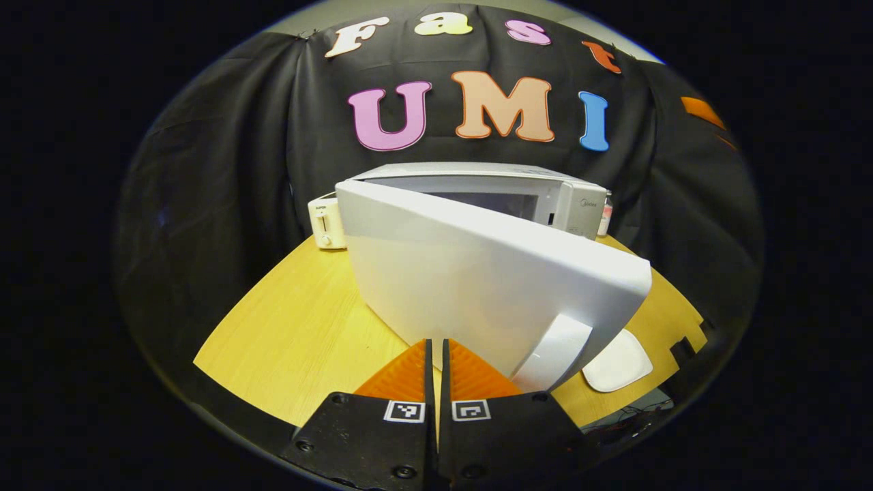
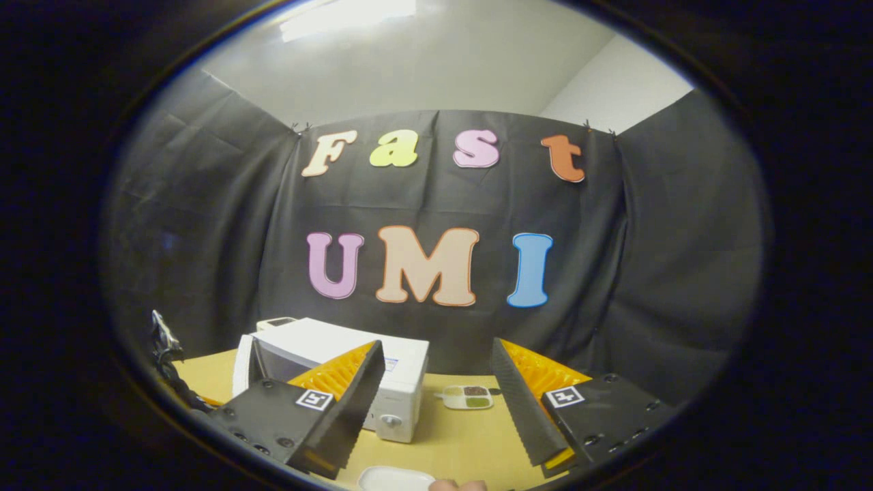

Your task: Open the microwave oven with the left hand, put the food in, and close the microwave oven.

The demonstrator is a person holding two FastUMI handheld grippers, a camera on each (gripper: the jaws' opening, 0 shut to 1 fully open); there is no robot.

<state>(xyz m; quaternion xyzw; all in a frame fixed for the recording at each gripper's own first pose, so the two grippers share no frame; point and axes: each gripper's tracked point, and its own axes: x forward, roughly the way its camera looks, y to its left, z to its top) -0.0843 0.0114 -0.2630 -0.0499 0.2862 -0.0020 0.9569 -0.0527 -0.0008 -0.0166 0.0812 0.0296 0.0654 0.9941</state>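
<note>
The white microwave (image 1: 576,204) stands at the back of the wooden table (image 1: 293,327). Its door (image 1: 477,273) is swung partly open toward me, and the cavity shows behind it. The door handle (image 1: 556,351) lies just right of my left gripper (image 1: 437,344), which is shut with nothing between its fingers. In the right gripper view, the microwave (image 2: 402,378) is at lower left with its door (image 2: 242,372) standing out. A small compartment tray of food (image 2: 467,397) rests on the table to the microwave's right. My right gripper (image 2: 436,343) is open and empty, raised above the table.
A white toaster (image 1: 326,221) sits left of the microwave and a small bottle (image 1: 605,217) to its right. A white plate (image 1: 617,361) lies near the table's front right edge, and the plate (image 2: 395,479) is also below my right gripper.
</note>
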